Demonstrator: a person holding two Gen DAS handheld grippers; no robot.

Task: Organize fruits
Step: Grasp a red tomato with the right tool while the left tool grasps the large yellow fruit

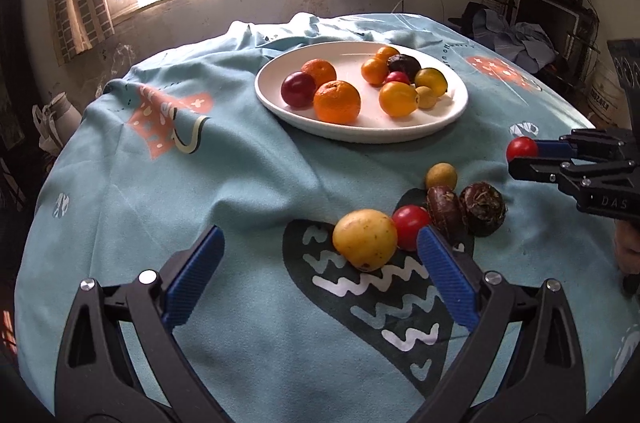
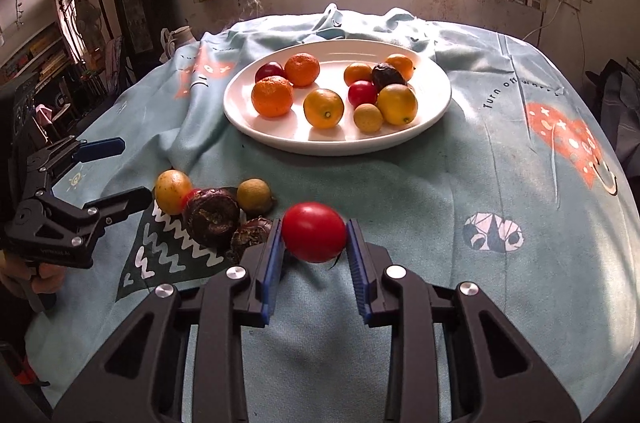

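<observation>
On the blue cloth (image 2: 460,183) I count one white plate (image 2: 436,103) holding ten fruits; five lie loose nearby. My left gripper (image 1: 320,255) gapes wide; my right gripper (image 2: 314,243) clamps one red tomato (image 2: 314,231).

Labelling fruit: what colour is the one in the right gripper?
Red tomato, clearest in the right wrist view.

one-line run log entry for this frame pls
right claw: shut on small red tomato | left claw: open, by yellow round fruit | white plate: partly filled
</observation>
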